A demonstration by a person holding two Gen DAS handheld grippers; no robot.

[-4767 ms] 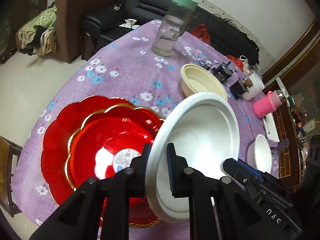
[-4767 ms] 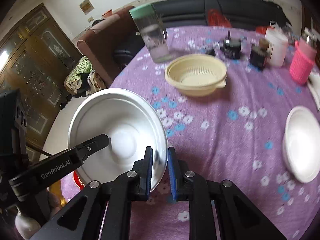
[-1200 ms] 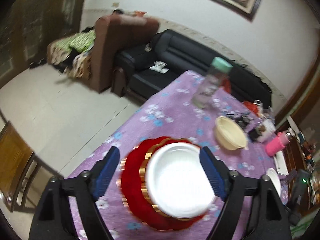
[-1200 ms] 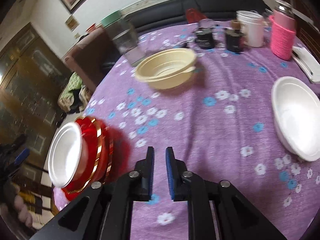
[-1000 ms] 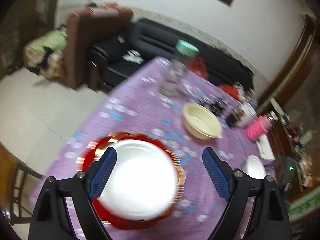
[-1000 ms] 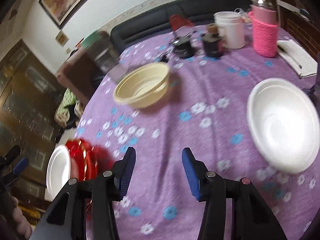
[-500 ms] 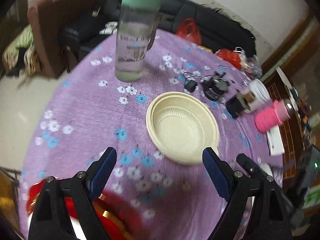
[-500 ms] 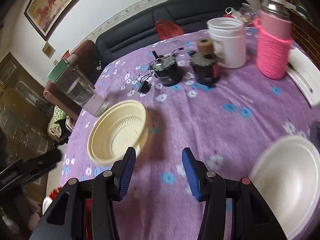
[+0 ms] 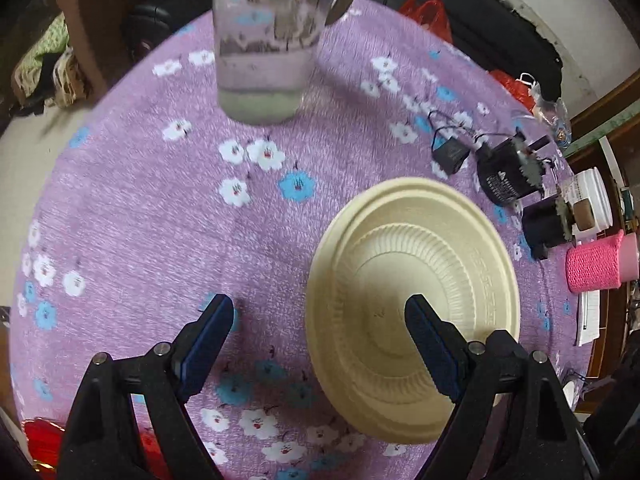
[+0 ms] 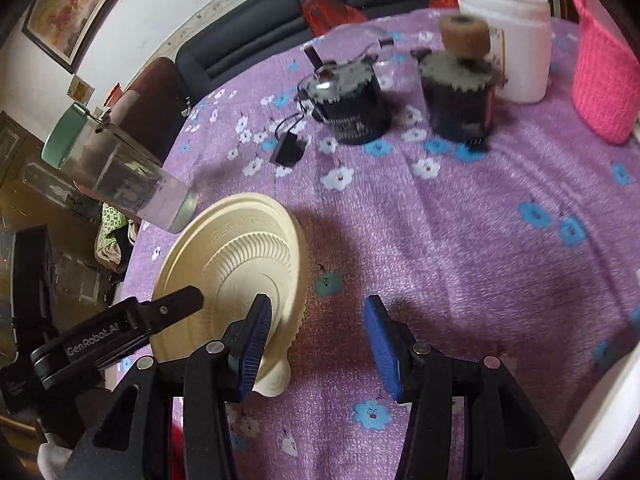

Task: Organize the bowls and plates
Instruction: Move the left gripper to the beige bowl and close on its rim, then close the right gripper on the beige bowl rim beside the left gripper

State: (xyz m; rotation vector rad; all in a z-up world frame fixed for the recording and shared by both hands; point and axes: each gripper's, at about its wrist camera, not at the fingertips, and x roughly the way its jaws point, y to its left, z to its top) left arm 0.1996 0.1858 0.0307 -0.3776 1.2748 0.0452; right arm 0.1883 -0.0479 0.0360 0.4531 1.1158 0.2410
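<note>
A cream ribbed bowl [image 9: 416, 300] sits on the purple flowered tablecloth [image 9: 160, 216]; it also shows in the right wrist view [image 10: 236, 272]. My left gripper [image 9: 320, 340] is open, its right finger over the bowl's inside and its left finger over the cloth, straddling the near-left rim. My right gripper [image 10: 316, 344] is open, its left finger at the bowl's right rim and its right finger over the cloth. A sliver of the red plates [image 9: 40, 444] shows at the lower left. A white bowl's edge [image 10: 616, 420] shows at the lower right.
A clear jar with a green lid [image 9: 268, 40] stands behind the bowl, also in the right wrist view [image 10: 108, 172]. Two black motors [image 10: 348, 100] with a cable, a white tub [image 10: 516, 40] and a pink knitted cup [image 10: 604, 76] stand at the back right.
Both grippers have closed in on the cream bowl, which now fills more of each view. The red plate stack with the white bowl has slid out of view at the lower left.
</note>
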